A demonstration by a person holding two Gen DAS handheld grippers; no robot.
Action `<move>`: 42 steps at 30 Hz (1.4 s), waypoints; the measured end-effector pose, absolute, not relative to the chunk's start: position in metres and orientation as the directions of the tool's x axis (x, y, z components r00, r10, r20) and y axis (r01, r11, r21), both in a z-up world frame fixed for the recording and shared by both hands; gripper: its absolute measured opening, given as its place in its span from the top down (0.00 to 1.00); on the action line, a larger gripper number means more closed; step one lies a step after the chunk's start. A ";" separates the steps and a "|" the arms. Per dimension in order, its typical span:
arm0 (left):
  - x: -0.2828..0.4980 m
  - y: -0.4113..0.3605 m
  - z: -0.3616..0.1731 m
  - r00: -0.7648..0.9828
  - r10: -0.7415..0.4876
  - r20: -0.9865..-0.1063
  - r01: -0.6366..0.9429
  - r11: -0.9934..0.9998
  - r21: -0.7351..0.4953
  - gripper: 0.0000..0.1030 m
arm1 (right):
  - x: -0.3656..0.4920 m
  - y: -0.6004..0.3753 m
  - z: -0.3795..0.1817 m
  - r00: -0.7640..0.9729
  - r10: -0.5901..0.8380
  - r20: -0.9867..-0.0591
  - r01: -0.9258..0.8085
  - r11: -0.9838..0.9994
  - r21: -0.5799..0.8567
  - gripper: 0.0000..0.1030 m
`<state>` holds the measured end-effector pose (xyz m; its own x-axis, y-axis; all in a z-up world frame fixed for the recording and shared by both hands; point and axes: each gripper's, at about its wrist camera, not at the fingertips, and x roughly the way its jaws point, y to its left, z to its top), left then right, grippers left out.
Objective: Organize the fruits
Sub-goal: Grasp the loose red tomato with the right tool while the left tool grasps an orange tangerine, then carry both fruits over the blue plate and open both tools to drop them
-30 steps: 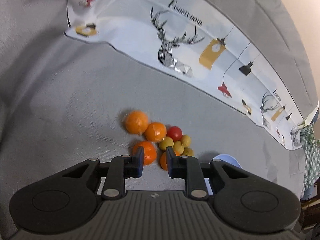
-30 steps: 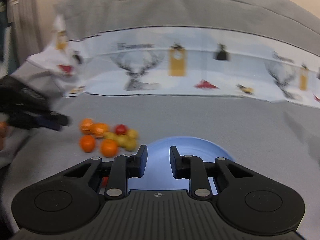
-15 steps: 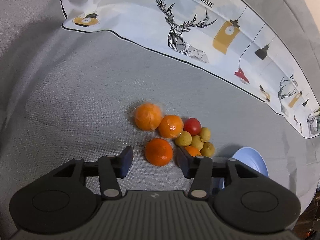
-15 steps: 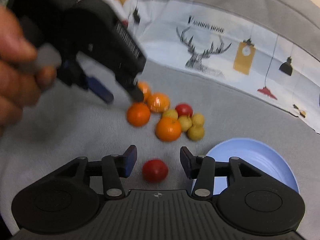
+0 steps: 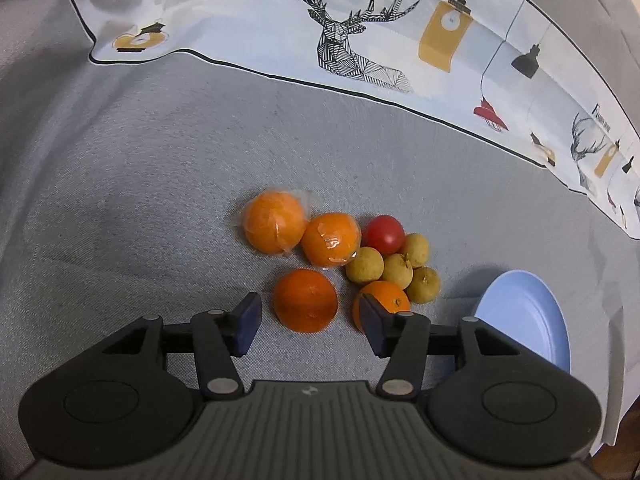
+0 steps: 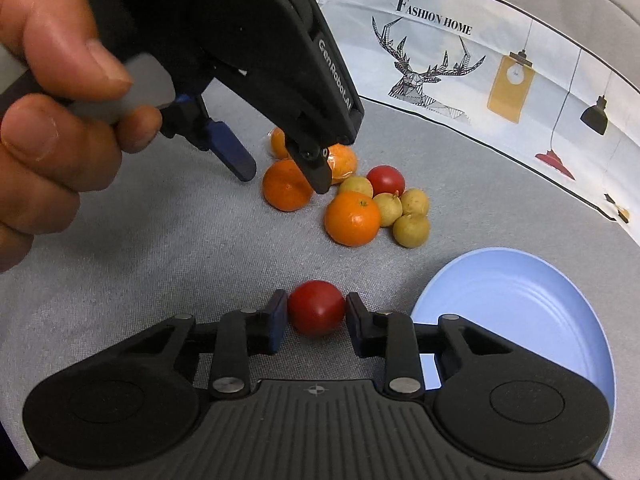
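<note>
- Left gripper [image 5: 307,318]: black two-finger tool with blue pads, jaws spread wide and holding nothing. A bare round orange [image 5: 305,299] lies on the cloth between the fingertips, touching neither pad. In the right wrist view the same tool [image 6: 284,172] comes in from the upper left, gripped by a bare hand [image 6: 60,120], with its fingers on either side of that orange [image 6: 286,185].
- Right gripper [image 6: 316,322]: jaws drawn in on either side of a small, glossy red tomato [image 6: 316,307] that sits on the cloth. The pads stand just beside its flanks; firm contact cannot be told.
- Fruit cluster, centre of the grey woven cloth [image 5: 140,200]: two oranges in clear plastic wrap [image 5: 275,222] [image 5: 330,239] at the far left, touching each other. A second red tomato [image 5: 383,234] and four small yellow-green round fruits [image 5: 394,266] are packed together to their right. A second bare orange [image 5: 386,300] lies at the near edge, partly hidden behind the left gripper's right fingertip.
- Pale blue round plate [image 6: 540,320]: on the cloth at the near right, close to the right gripper and apart from the cluster. It also shows at the right of the left wrist view [image 5: 524,316].
- White printed cloth with deer heads and hanging lamps [image 5: 360,20]: spread along the far side, lettered "FASHION HOME".
</note>
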<state>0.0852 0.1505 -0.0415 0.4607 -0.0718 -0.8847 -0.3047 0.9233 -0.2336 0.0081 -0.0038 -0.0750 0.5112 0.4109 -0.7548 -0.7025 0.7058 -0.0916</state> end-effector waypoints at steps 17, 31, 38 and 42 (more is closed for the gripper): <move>0.081 0.139 -0.017 0.485 -0.013 -0.874 -0.297 0.938 -0.179 0.65 | 0.014 -0.033 -0.034 0.581 0.465 -0.668 -0.642 0.766 -0.025 0.69; 0.067 0.052 0.007 0.516 -0.253 -0.818 0.050 0.963 -0.266 0.66 | 0.046 -0.120 -0.017 0.675 0.191 -0.713 -0.321 0.946 -0.051 0.69; 0.061 -0.006 -0.007 0.442 -0.343 -0.829 0.247 0.935 -0.255 0.66 | 0.055 -0.168 -0.026 0.625 0.125 -0.771 -0.170 0.985 0.022 0.69; 0.061 -0.024 -0.017 0.427 -0.329 -0.843 0.281 0.934 -0.222 0.66 | 0.054 -0.171 -0.027 0.614 0.127 -0.779 -0.174 0.985 0.024 0.69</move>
<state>0.0613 -0.0236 -0.0168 0.4266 -0.3285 -0.8427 0.2807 0.9338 -0.2219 0.0538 -0.1706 -0.0269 0.6145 0.1274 -0.7786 -0.1737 0.9845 0.0240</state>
